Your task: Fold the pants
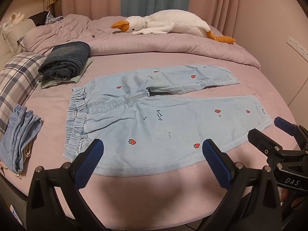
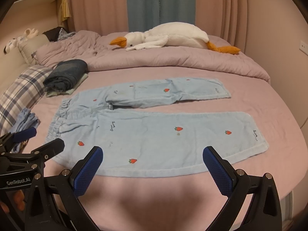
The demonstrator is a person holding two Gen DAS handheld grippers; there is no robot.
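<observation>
Bedding came first: the bed carried everything, its pink sheet giving a broad flat surface for folding. Along its far edge a plush goose lay on the bunched quilt, probably just pushed aside. Toward the left edge sat a folded dark stack and a folded pair of pale jeans, apparently finished pieces parked out of the way. The pants, light blue with strawberries, lay spread flat near the front edge, waistband left, legs parted, not yet folded. The left gripper and right gripper hovered over the near leg, jaws wide apart, empty, seemingly poised to pinch its hem and waist.
</observation>
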